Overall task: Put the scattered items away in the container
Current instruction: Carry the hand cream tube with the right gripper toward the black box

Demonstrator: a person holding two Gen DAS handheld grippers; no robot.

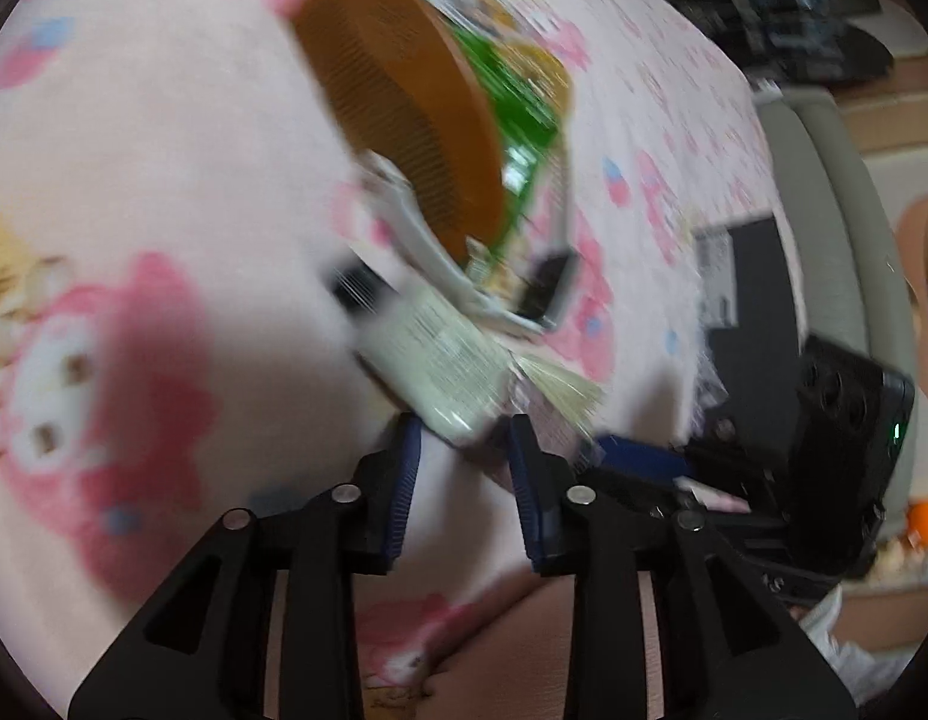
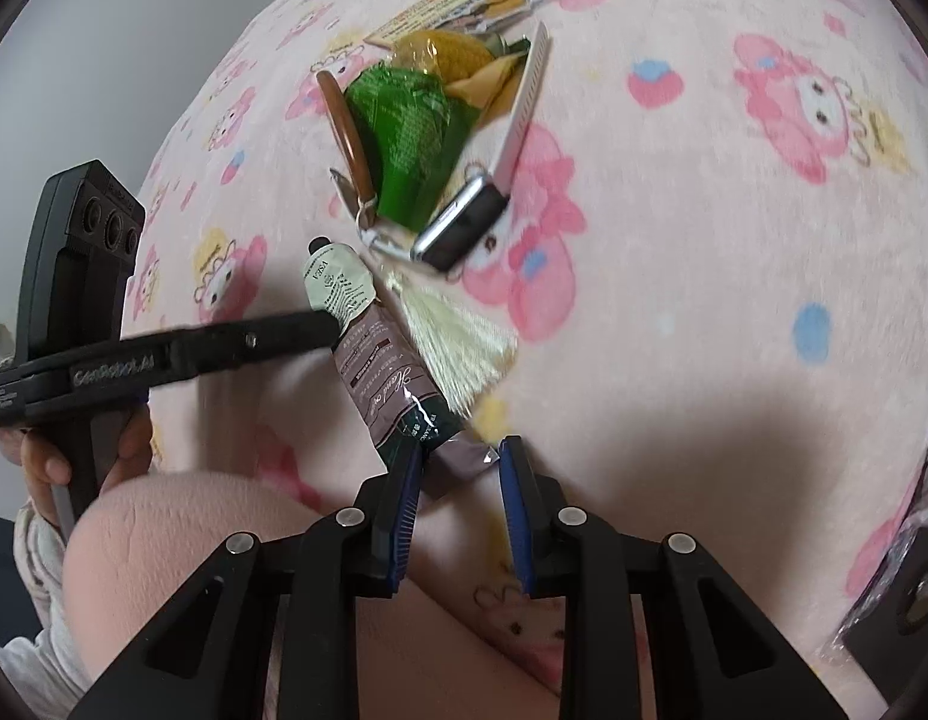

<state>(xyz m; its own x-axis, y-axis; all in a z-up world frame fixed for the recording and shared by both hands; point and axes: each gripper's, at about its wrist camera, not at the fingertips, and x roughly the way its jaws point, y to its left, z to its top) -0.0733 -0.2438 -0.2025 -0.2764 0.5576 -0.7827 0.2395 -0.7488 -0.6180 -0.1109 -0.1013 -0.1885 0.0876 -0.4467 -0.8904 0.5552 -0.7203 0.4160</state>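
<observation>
Right wrist view shows the right claw just above the crimped end of a hand cream tube lying on the pink cartoon-print blanket; its jaws stand apart, and whether the pads touch the crimp cannot be told. The left claw reaches the tube near its cap, its grip unclear in the blurred left wrist view. Just beyond lies the white container, holding a wooden comb, green packet and yellow sweets.

place: home, bedroom | evidence: pink cartoon-print fleece blanket; person's bare knee
</observation>
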